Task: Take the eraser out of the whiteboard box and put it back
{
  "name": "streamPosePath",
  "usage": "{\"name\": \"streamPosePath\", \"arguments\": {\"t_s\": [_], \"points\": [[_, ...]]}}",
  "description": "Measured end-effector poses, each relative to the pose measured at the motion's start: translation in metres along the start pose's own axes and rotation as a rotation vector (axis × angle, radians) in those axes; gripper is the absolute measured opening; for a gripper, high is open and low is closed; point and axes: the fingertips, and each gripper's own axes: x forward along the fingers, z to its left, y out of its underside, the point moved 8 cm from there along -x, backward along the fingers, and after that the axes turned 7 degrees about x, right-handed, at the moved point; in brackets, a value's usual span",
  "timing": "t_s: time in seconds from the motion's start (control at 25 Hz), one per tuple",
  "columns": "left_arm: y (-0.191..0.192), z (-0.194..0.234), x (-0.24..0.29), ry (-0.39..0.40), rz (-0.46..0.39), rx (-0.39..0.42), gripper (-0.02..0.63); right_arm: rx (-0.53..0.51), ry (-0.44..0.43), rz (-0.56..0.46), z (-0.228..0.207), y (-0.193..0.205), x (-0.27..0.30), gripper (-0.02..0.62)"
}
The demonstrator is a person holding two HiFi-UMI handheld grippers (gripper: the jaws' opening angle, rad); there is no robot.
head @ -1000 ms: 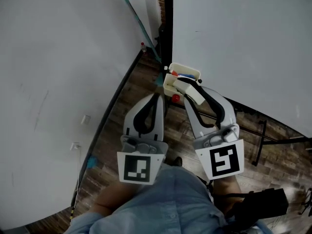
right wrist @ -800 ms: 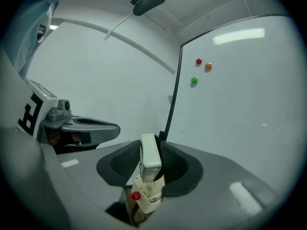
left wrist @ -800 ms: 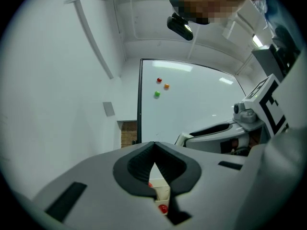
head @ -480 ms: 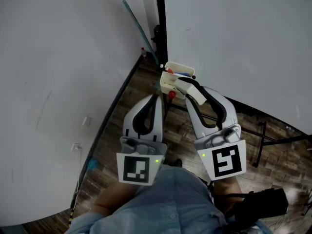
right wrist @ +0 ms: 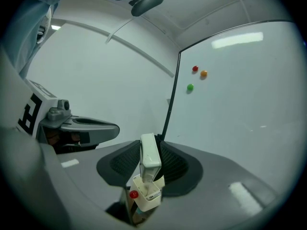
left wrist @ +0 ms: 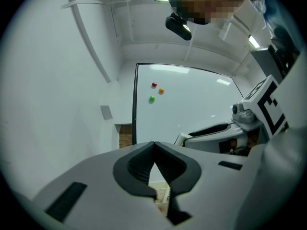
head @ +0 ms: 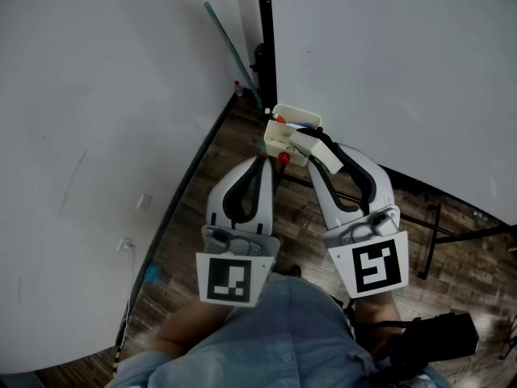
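1. The eraser (right wrist: 149, 156) is a narrow oblong block. Its long axis runs along the line of the right gripper's (right wrist: 151, 142) jaws, and its forward end points the same way as the jaw tips, toward the whiteboard box (right wrist: 149, 196).
2. The right gripper is clamped on the eraser. The two dark ribbed pads press on its long sides, and its pale top face shows between them.
3. In the head view the eraser's forward end reaches past the right jaw tips and overlaps the box rim. Whether the two touch cannot be told.
4. The box sits just below and ahead of the right gripper's tips, and is seen through the gap under the eraser.
5. The left gripper (head: 260, 161) hangs just beside the right one, on the side away from the whiteboard (right wrist: 240, 109). Its jaws are together at the tips with nothing between them. The eraser and box lie just off its tips, toward the right gripper.
6. The eraser is off-white and smooth-topped with rounded corners. The box is a small, open-topped tray of cream plastic with a round red cap (right wrist: 134, 194) at its edge. Both grippers have smooth grey curved arms.
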Motion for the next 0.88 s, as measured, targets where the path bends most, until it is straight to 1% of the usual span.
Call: {"name": "streamPosePath", "arguments": {"t_s": [0.4, 0.88], "points": [[0.011, 0.011, 0.018, 0.006, 0.021, -0.013, 0.005, 0.000, -0.009, 0.032, -0.007, 0.008, 0.023, 0.129], [0.030, 0.033, 0.036, 0.009, 0.053, -0.049, 0.005, 0.016, -0.026, 0.116, -0.006, 0.026, 0.055, 0.128]]}}
